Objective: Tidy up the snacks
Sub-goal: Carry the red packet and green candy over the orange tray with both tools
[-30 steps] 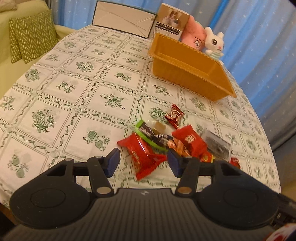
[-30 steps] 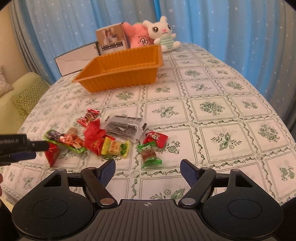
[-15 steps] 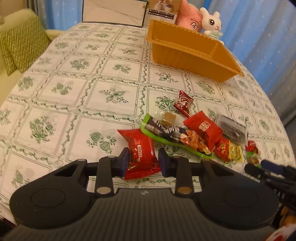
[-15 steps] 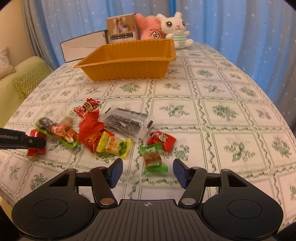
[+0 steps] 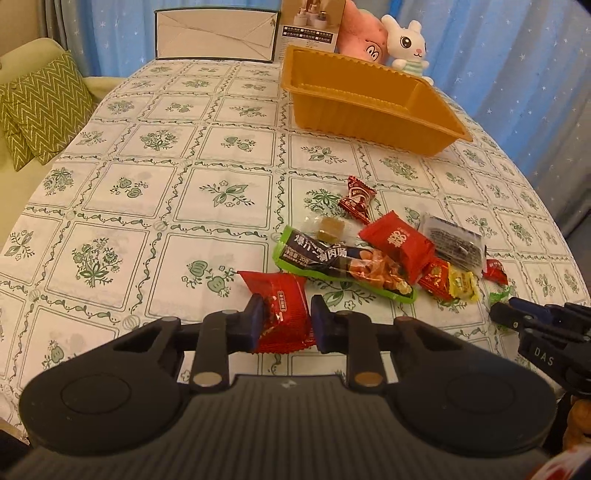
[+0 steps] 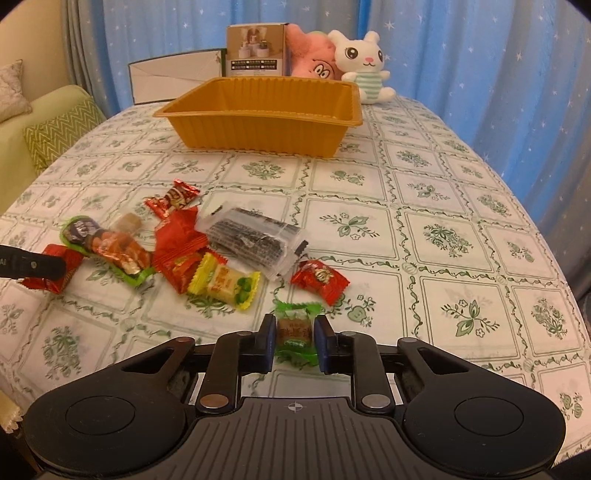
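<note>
Several wrapped snacks lie in a loose pile on the flowered tablecloth. My left gripper (image 5: 284,317) has its jaws closing on a red snack packet (image 5: 282,295) at the near left end of the pile, and both pads press on it. My right gripper (image 6: 294,332) is shut on a green-wrapped candy (image 6: 295,312) at the pile's right end. A green sausage pack (image 5: 343,264), another red packet (image 5: 397,242), a dark clear-wrapped pack (image 6: 255,240) and a yellow candy (image 6: 225,282) lie between them. The empty orange tray (image 6: 258,125) stands further back.
Behind the tray stand a pink plush (image 6: 314,59), a white rabbit plush (image 6: 364,64), a small box (image 6: 256,50) and a white card (image 5: 216,35). A sofa with a zigzag cushion (image 5: 40,110) is off the table's left side. The table's rounded edge curves close on the right.
Both grippers have gone from wide open to closed, the left onto the red packet, the right onto the green candy. Both views rolled and drew slightly nearer the pile.
</note>
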Tool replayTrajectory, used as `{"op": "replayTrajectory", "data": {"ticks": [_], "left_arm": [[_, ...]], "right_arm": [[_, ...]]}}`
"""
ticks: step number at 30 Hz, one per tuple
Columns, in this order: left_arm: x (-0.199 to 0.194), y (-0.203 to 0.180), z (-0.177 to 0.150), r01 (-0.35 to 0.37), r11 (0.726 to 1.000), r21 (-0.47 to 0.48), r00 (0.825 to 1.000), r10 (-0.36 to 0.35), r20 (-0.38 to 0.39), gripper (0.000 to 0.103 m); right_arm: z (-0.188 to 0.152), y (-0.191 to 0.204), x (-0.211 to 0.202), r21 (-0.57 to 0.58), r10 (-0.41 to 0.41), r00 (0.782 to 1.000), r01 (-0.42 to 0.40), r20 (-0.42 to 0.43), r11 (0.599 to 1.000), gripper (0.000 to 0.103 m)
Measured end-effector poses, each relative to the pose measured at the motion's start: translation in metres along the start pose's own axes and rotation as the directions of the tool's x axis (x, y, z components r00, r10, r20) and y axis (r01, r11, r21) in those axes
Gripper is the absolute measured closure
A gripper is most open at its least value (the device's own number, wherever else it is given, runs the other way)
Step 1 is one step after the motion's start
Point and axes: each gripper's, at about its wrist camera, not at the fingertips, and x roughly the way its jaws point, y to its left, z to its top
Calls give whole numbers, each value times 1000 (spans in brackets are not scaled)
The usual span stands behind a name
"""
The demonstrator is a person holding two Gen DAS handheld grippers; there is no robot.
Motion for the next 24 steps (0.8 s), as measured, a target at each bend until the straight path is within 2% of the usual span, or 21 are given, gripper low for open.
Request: {"op": "replayTrajectory", "data": {"ticks": [9,13,20,24], "left_arm": [[0,-4,-9,-25,998,63,999,26,-18,79],[9,-7,-8,-76,990,115,996,80,-28,78],[11,-4,-11,-76,991,106,997,78,-19,82],[2,-3,-8,-74,993,89,997,74,3,83]], "right_arm": [[-2,7,-6,-3,14,1000,-14,-6,1000,83],[-5,11,-3,-26,8,1000,-8,-12,1000,83],[-6,12,-1,-34,4,1000,-5,-16,999,83],[-5,8,-4,1,10,1000,-10,-4,1000,83]]}}
